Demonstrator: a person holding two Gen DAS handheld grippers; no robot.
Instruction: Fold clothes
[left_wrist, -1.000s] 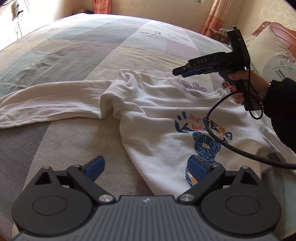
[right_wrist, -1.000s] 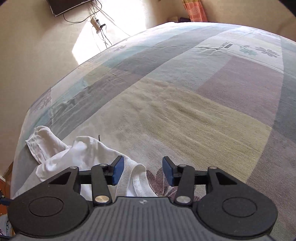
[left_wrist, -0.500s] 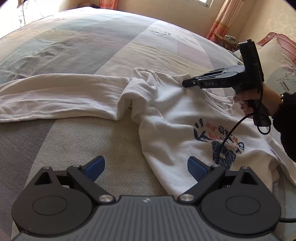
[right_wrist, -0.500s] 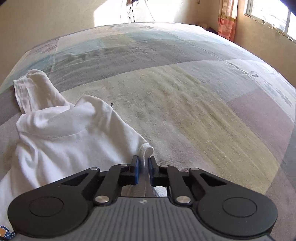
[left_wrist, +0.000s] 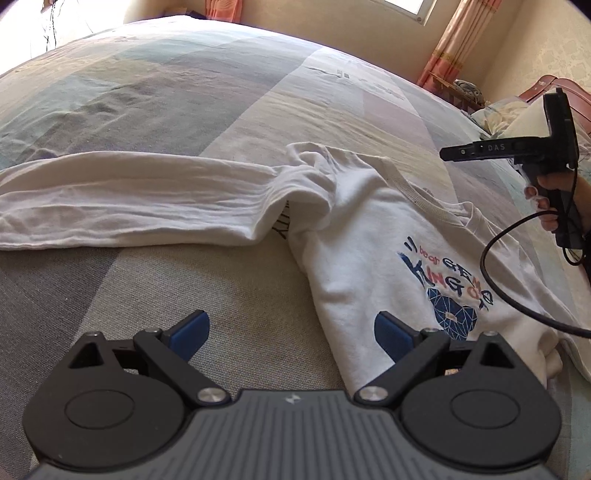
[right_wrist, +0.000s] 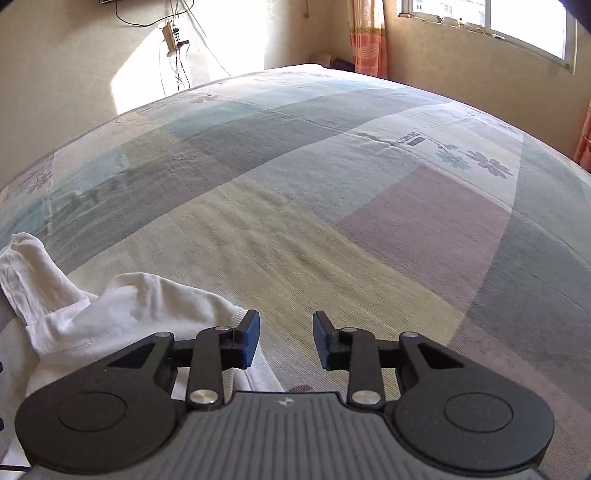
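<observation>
1. Left gripper hovers spread wide and empty over the white shirt spread on the bed.
2. Shirt print reads "bear GEMO KING".
3. Right gripper, marked "DAS", hangs released above the bed.

Right gripper jaws apart, empty, above patchwork bedspread. White shirt bunched at lower left, beside left finger.

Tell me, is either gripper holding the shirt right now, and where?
Nothing is held. The left gripper and the right gripper are both open, above the white shirt.
</observation>
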